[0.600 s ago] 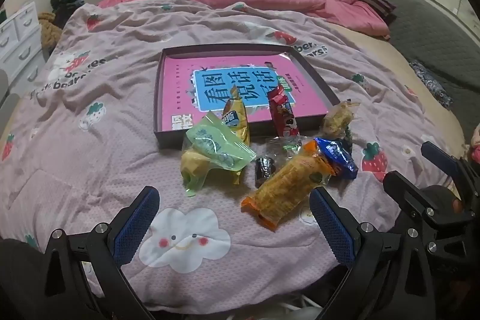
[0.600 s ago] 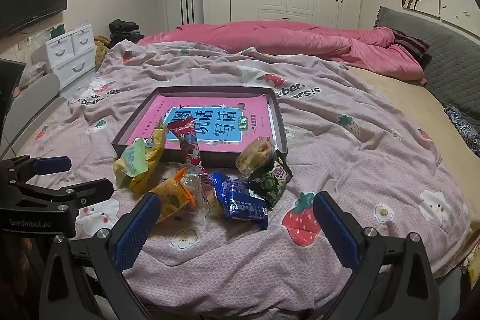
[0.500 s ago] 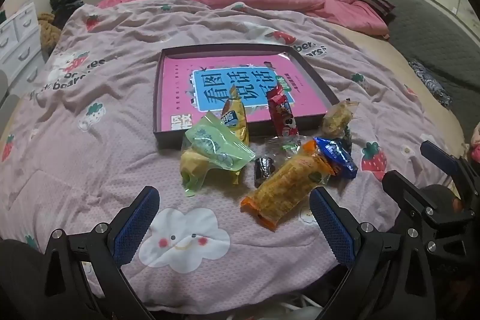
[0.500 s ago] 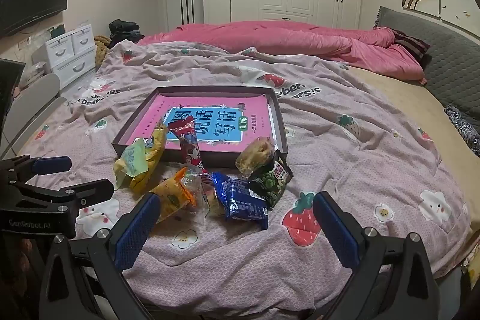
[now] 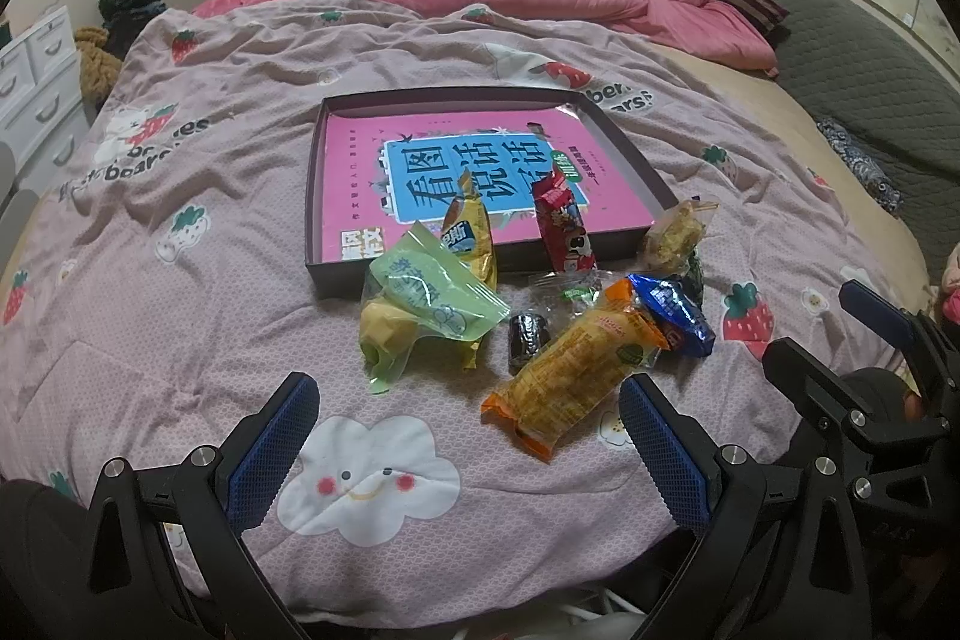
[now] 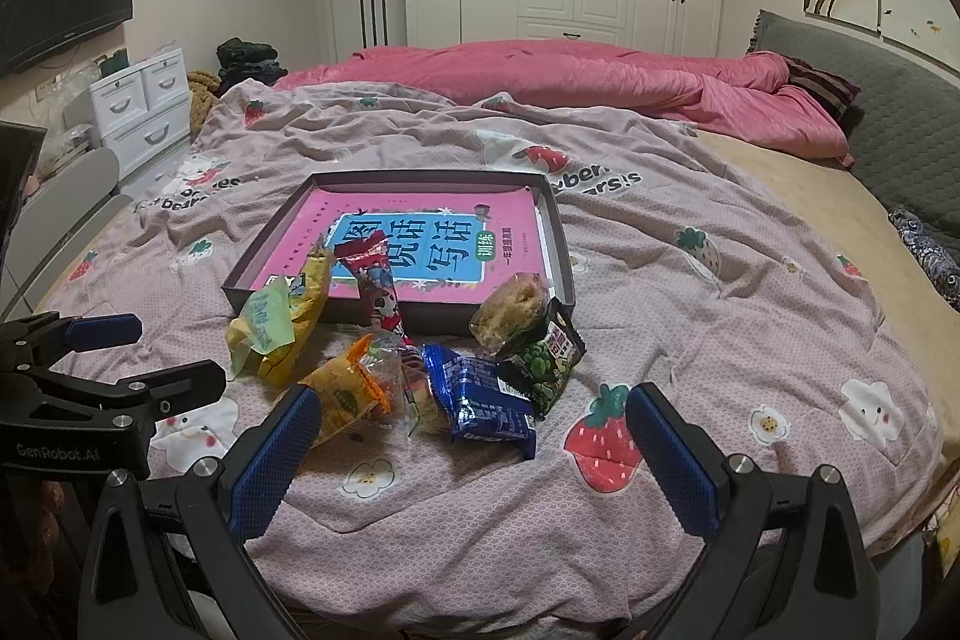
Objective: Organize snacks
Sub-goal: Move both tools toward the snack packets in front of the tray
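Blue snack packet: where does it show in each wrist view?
Left wrist: blue snack packet lies right of centre, at the far end of the orange packet.
Right wrist: it lies centre, between the claw fingers.
Shared landmark: the dark tray holding the pink book.

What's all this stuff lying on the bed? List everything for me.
Box: one, dark, mid-quilt, pink book inside.
Orange packet: one, nearest.
Blue packet: one, beside it.
Green packet: one, left.
Yellow packet: one, on box edge.
Red packet: one, on box edge.
Dark green packet: one, right.
Quilt: pink, printed.
Left gripper: jaws open.
Right gripper: jaws open.
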`<state>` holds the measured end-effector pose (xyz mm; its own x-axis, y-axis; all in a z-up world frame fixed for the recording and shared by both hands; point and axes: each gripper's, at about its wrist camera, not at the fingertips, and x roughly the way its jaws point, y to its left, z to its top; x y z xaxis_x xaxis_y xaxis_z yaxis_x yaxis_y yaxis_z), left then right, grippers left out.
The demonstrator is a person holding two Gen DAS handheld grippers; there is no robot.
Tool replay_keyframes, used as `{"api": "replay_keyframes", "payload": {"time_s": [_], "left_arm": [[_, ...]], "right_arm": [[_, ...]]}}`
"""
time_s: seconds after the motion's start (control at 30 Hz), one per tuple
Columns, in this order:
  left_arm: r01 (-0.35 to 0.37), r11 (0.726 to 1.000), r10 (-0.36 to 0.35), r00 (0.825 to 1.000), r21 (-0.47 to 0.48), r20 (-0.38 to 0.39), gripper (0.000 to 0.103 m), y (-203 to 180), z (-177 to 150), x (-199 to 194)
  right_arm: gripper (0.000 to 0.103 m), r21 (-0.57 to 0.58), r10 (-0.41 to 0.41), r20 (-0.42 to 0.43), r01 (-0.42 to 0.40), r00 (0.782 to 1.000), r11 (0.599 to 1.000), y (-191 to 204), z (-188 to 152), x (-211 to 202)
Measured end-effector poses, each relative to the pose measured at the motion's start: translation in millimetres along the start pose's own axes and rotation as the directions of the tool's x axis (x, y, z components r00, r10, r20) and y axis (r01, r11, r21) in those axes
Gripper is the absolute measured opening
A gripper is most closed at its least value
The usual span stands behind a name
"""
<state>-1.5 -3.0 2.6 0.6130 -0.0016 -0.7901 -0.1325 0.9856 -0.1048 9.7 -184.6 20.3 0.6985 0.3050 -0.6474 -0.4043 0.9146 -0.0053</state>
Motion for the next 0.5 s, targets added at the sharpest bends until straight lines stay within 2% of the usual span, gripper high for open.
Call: {"api": "replay_keyframes", "payload": {"time_s": [0.5], "left_arm": [[0.003, 1.000, -0.003, 1.000, -0.002, -0.009, 0.100, 1.7, -1.8, 6.0]], "right_arm": [[0.102, 0.001, 0.003, 0.000, -0.003, 1.000, 1.000, -0.3, -0.2, 0.5]]}}
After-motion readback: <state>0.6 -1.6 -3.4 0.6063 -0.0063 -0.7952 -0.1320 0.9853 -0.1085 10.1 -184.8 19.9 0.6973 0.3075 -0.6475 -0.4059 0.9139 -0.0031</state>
